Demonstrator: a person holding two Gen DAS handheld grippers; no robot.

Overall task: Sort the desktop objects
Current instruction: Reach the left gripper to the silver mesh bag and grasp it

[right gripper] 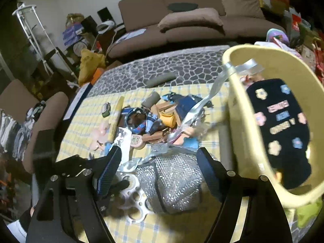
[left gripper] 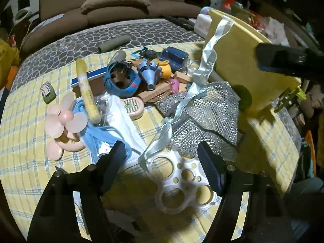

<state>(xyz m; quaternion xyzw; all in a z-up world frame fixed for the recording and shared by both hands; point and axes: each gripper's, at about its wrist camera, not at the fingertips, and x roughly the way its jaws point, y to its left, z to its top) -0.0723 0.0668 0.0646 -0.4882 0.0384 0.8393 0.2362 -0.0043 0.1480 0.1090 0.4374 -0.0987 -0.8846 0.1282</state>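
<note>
The yellow basket (right gripper: 239,101) is seen tilted at the right of the tabletop (left gripper: 24,121), its opening turned toward the heap, probably so that sorted things can be dropped in easily; a dark cloth with flower patches (right gripper: 281,125) already lies inside, and a pale blue ribbon (left gripper: 204,60) hangs over its rim down to the pile. The left tool (left gripper: 162,162) is held wide open, with nothing between its fingers, low above the white perforated plate (left gripper: 182,180), which seems to be the next thing to be taken. The right tool (right gripper: 160,166) is also fully open and empty, placed over the silver mesh bag (right gripper: 174,182). The ribbon crosses the plate's upper edge and the bag lies just beside it, so a clean grasp may be disturbed by both. Further out, a pink hand fan (left gripper: 64,125), a yellow tube (left gripper: 87,89), a blue round toy (left gripper: 121,79) and wooden pieces (left gripper: 160,89) are heaped together, still unsorted.
</note>
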